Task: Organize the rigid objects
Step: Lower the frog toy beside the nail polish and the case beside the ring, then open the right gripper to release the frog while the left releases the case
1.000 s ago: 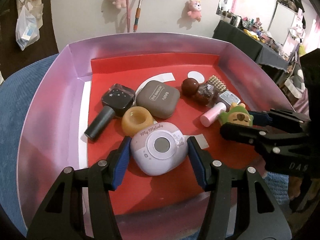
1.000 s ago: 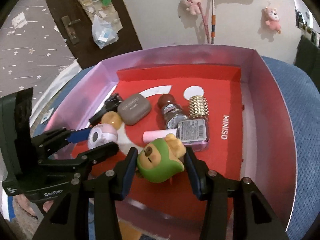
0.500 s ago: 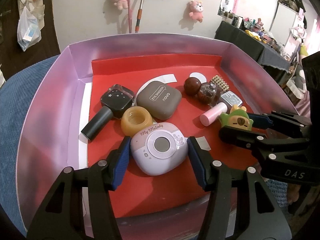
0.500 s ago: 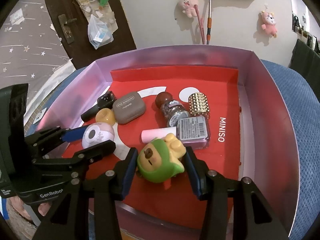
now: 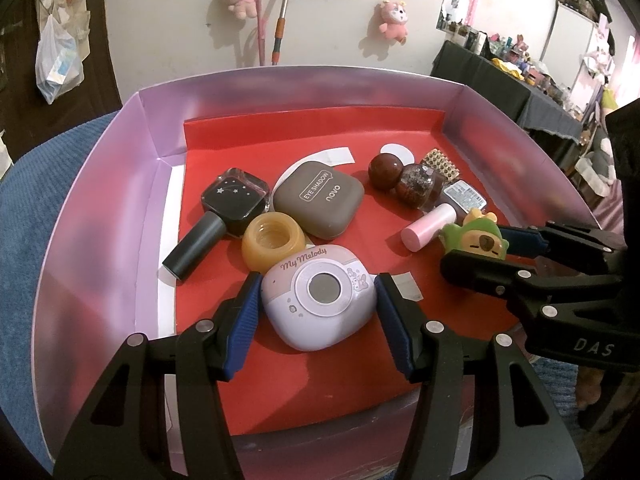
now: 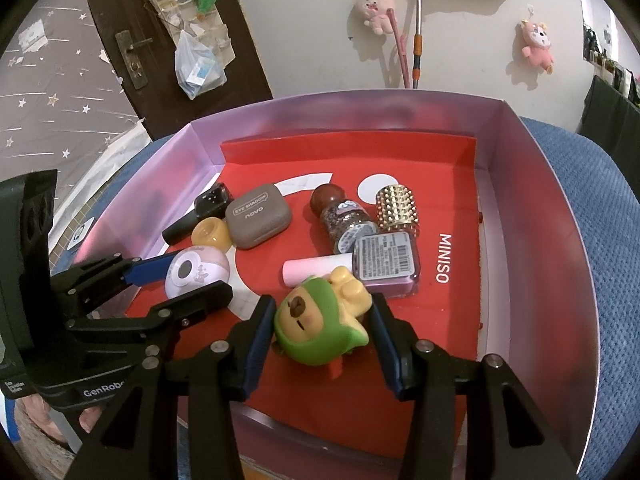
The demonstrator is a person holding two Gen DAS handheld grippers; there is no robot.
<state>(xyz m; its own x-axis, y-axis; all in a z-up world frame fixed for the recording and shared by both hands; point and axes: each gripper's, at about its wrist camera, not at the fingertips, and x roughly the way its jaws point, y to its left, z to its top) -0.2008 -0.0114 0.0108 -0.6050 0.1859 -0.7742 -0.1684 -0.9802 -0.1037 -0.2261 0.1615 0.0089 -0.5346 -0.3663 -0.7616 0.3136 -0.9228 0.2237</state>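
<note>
While left wrist crops it, right wrist shows the studded roller (image 6: 397, 209) whole.

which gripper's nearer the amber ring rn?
Left. The left gripper straddles the My Melody case, which sits right beside the amber ring. The right gripper is further off, around the green capybara toy.

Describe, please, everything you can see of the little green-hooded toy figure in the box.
The toy figure looks like glossy hard plastic: a tan bear-like face with a brown nose and closed eyes inside a green hood, and a yellow body. It lies tilted on the box's red floor, between the right gripper's blue-padded fingers, near a pink tube.
</note>
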